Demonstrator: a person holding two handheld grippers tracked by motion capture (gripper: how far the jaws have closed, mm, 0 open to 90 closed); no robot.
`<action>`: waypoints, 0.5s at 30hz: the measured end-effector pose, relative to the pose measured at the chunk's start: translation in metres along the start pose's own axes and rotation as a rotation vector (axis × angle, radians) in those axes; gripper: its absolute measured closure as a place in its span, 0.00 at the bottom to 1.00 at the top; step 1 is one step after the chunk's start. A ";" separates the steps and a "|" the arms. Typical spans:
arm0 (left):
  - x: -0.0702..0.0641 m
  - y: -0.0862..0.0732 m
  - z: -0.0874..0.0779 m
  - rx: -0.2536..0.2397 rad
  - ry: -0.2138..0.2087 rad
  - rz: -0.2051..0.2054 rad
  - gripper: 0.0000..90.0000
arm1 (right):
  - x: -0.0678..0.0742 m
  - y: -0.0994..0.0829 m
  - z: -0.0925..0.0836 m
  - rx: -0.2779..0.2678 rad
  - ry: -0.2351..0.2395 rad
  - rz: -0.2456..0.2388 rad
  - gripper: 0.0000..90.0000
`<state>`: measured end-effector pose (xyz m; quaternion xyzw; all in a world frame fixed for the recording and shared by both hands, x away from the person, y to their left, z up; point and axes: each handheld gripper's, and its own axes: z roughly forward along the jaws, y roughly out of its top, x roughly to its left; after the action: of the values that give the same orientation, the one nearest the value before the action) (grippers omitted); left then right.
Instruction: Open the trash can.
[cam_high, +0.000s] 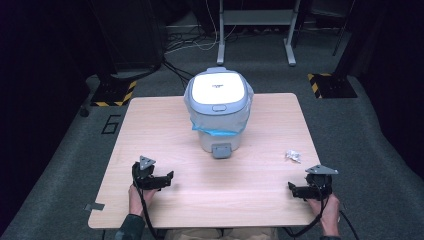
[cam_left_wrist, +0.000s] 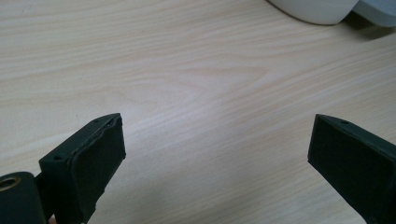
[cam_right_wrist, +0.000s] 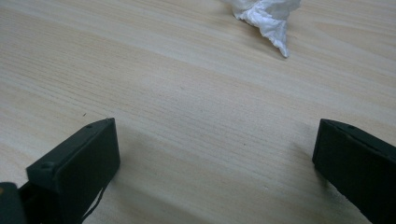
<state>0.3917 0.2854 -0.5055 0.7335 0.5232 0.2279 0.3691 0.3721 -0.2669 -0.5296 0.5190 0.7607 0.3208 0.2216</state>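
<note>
Crumpled tissue (cam_right_wrist: 266, 16) beside closed bin (cam_high: 219, 107)

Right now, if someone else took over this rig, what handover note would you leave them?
Left gripper: open, empty, low over the near left of the table.
Right gripper: open, empty, at the near right of the table.
Crumpled paper wad: lies on the table just ahead of the right gripper, untouched.
Pedal bin: stands mid-table toward the far edge, lid closed, blue liner bag hanging over its rim, pedal facing the person.
Done: nothing visible yet.
Left, as it looks: pick up the wad, open the bin, drop it in.
</note>
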 end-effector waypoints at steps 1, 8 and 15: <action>-0.001 0.002 0.000 0.001 -0.009 0.001 0.04 | 0.000 0.000 0.000 0.001 0.002 -0.001 0.00; -0.007 0.010 0.001 -0.004 -0.034 0.012 0.03 | 0.000 0.000 0.000 0.000 0.002 -0.001 0.00; -0.016 0.017 0.005 -0.005 -0.060 0.029 0.03 | 0.000 0.000 0.000 0.000 0.002 -0.002 0.00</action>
<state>0.4003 0.2658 -0.4946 0.7467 0.5005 0.2124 0.3832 0.3721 -0.2668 -0.5296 0.5180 0.7613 0.3211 0.2211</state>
